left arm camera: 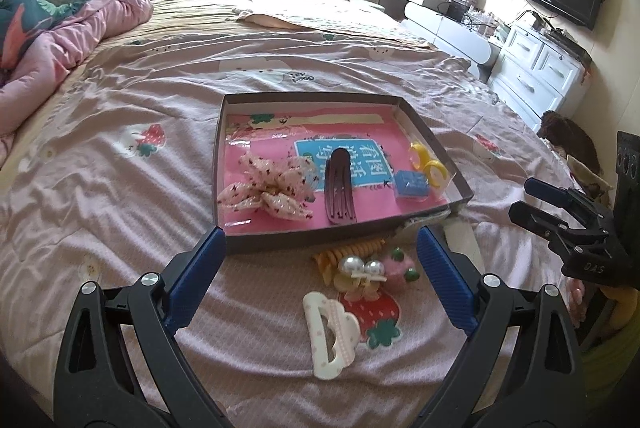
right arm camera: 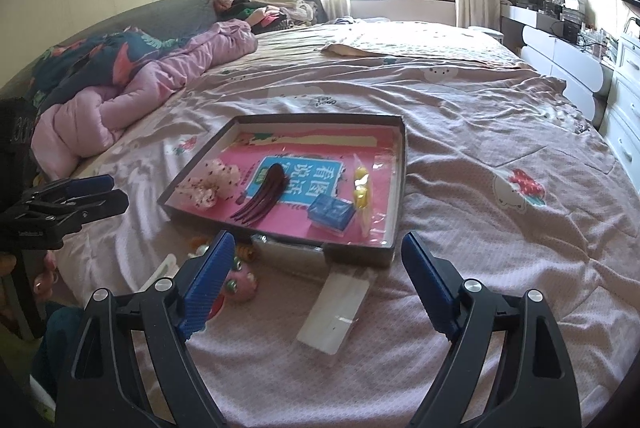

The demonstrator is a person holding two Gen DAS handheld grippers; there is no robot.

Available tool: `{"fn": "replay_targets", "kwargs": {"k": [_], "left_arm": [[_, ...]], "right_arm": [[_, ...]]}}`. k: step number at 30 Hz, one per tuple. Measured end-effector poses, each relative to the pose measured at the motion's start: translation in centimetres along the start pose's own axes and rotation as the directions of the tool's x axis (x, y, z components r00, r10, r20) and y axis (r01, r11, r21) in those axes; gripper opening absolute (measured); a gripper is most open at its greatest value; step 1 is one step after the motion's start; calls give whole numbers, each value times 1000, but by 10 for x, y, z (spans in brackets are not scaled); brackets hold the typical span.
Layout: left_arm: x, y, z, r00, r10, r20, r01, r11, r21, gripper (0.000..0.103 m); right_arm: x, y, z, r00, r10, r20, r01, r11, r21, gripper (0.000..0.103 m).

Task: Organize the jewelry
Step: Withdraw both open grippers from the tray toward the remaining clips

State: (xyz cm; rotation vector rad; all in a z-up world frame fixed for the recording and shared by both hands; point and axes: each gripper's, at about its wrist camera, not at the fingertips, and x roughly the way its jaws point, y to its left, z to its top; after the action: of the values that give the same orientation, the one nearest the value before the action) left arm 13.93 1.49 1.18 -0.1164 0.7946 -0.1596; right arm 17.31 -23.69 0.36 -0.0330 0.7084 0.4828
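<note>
Both your claws are spread wide, gripping nothing: left gripper (left arm camera: 320,260), right gripper (right arm camera: 316,256). Loose hair accessories (left arm camera: 360,268) lie on the bed (left arm camera: 120,228) at the tray's (left arm camera: 218,164) near edge.

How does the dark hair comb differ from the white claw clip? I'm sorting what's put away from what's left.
The dark maroon comb lies inside the box, on its pink liner; the white claw clip lies outside it on the bedspread, nearest the left claw. The comb is long and narrow with straight tines; the clip is broader, with a scalloped edge and open cut-outs. Both are hair accessories lying flat, and neither is gripped.
</note>
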Motion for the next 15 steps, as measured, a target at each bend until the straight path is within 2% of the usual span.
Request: {"fn": "replay_targets", "kwargs": {"k": [15], "left_arm": [[-3, 3, -33, 999, 26, -37, -26, 1000, -6, 87]], "right_arm": [[4, 19, -19, 998, 38, -41, -39, 999, -29, 83]]}}
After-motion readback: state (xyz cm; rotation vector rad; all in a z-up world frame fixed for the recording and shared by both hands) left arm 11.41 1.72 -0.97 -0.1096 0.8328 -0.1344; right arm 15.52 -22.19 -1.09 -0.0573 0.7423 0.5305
